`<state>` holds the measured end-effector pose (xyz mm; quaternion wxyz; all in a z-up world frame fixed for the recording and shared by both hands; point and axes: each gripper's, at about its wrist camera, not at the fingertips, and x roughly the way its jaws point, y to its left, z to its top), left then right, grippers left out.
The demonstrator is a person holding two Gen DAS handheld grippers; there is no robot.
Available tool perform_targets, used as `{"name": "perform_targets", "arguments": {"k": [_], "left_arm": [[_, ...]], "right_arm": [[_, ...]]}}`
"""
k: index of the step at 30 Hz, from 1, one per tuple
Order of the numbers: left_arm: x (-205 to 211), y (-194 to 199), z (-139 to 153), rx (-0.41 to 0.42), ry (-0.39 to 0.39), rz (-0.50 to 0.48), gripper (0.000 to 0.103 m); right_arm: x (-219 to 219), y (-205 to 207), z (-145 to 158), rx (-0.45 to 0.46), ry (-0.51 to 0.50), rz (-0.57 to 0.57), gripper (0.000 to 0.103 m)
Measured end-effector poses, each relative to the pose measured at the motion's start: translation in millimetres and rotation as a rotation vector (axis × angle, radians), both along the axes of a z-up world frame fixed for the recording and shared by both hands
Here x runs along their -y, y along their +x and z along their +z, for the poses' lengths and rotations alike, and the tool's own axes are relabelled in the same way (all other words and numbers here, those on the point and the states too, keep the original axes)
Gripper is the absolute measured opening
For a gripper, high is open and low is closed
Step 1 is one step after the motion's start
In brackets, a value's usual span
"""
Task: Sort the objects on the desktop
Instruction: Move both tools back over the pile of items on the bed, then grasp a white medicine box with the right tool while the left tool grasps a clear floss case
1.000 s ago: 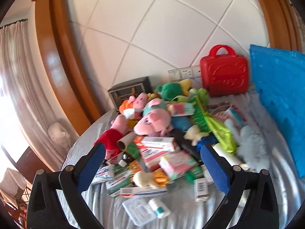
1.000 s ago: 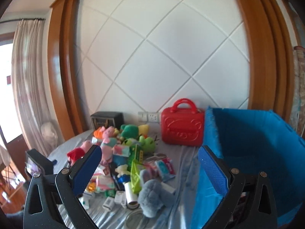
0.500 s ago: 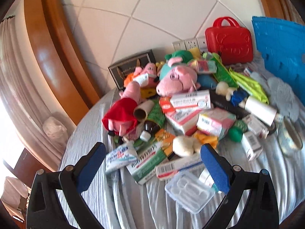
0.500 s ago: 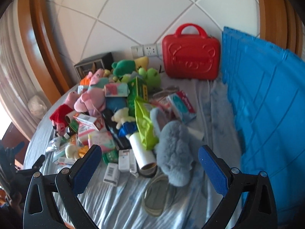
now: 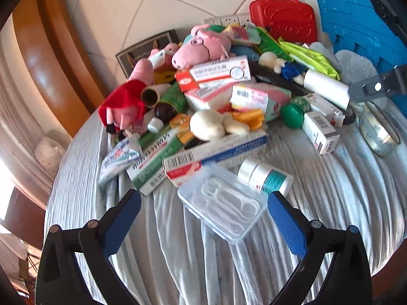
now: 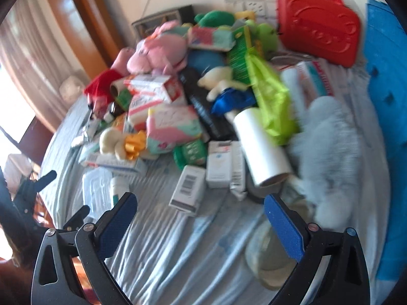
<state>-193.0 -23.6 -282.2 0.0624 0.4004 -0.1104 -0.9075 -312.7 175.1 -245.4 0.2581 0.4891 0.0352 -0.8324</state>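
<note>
A heap of toys, medicine boxes and bottles lies on a round table with a grey cloth [image 5: 178, 259]. My left gripper [image 5: 203, 218] is open and empty, its fingers on either side of a clear plastic case [image 5: 223, 206], just above it. A white bottle with a teal label [image 5: 264, 178] lies beside the case. My right gripper [image 6: 199, 218] is open and empty, low over the cloth in front of a small white box [image 6: 189, 188] and a white roll [image 6: 262, 147]. A pink pig plush [image 5: 201, 47] tops the heap.
A red toy case [image 5: 285, 17] stands against the wall at the back. A blue crate [image 6: 386, 101] stands on the right. A grey fluffy toy [image 6: 330, 147] and a glass jar [image 5: 379, 132] lie near it. The left gripper's body shows at the left of the right wrist view [image 6: 30, 195].
Both grippers have dropped down and forward toward the heap. The left one now straddles the clear case. The right one is moving, its view blurred.
</note>
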Motion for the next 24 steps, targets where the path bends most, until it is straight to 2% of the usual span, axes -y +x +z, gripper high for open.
{"name": "perform_targets", "arguments": {"k": [3, 5, 7, 11, 13, 18, 21, 24], "left_arm": [[1.1, -2.1, -9.1, 0.014, 0.007, 0.026, 0.101], [2.9, -3.2, -13.7, 0.025, 0.020, 0.033, 0.101], [5.3, -2.8, -15.9, 0.028, 0.032, 0.040, 0.101], [11.8, -5.2, -18.0, 0.019, 0.046, 0.057, 0.101], [15.8, -7.9, -18.8, 0.009, 0.075, 0.058, 0.101], [25.4, -13.7, -19.5, -0.002, 0.093, 0.088, 0.102], [27.4, -16.3, -13.5, -0.001, 0.144, 0.096, 0.101], [18.4, -29.7, -15.0, 0.001, 0.132, 0.098, 0.101]], "right_arm": [[20.0, -6.9, -21.9, 0.051, 0.007, 0.000, 0.090], [31.4, -14.5, -36.1, 0.092, 0.026, -0.018, 0.075], [42.3, -21.0, -47.4, 0.110, 0.068, -0.023, 0.068], [54.8, -25.8, -66.9, 0.147, 0.116, -0.020, 0.046], [58.7, -26.2, -74.4, 0.162, 0.142, -0.012, 0.044], [56.2, -24.6, -78.3, 0.174, 0.132, -0.009, 0.044], [53.0, -25.8, -78.8, 0.182, 0.120, -0.009, 0.044], [52.3, -28.5, -79.2, 0.189, 0.115, -0.008, 0.044]]}}
